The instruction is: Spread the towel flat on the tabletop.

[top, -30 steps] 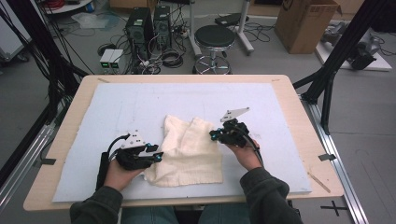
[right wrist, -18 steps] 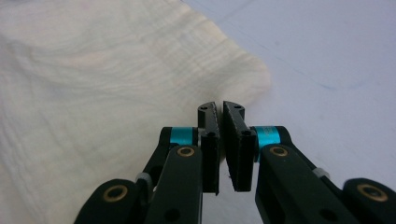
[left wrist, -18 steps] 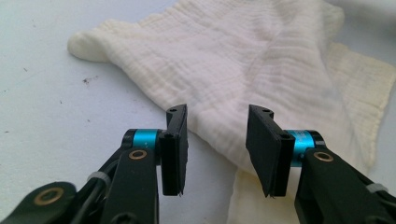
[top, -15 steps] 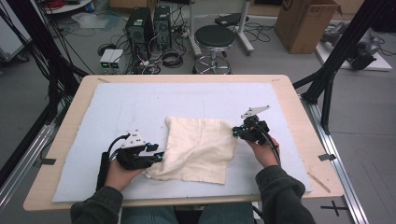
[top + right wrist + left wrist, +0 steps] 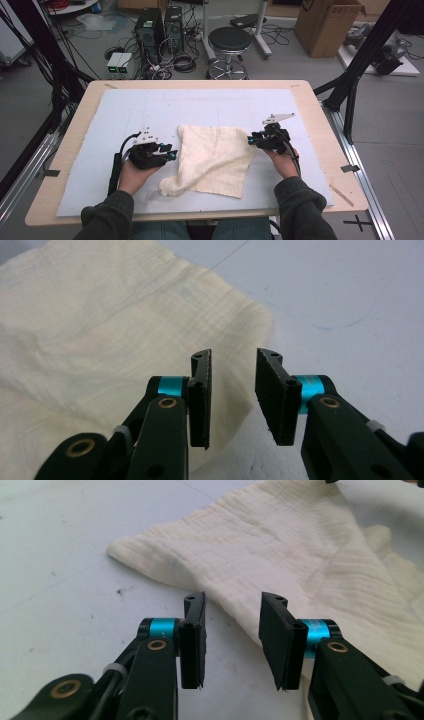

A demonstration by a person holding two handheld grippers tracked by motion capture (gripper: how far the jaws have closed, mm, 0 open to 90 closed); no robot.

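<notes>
A cream cloth [image 5: 216, 159] lies spread on the pale blue mat [image 5: 210, 107], with its near left corner bunched up. My left gripper [image 5: 170, 152] rests at the cloth's left edge, open, and its jaws frame the cloth [image 5: 280, 545] with nothing between them. At the cloth's right corner my right gripper [image 5: 251, 140] stands open just off the fabric; its jaws hover over the edge of the cloth [image 5: 110, 325].
The mat covers a wooden table [image 5: 320, 125]. Beyond the table's far edge are a black stool [image 5: 229, 40], computer towers [image 5: 150, 27] and a cardboard box [image 5: 325, 22]. Black frame legs [image 5: 350, 95] stand at the right.
My right gripper pulled the folded cloth out to the right, spreading it flat, then let go of its corner. The left gripper stayed in place.
</notes>
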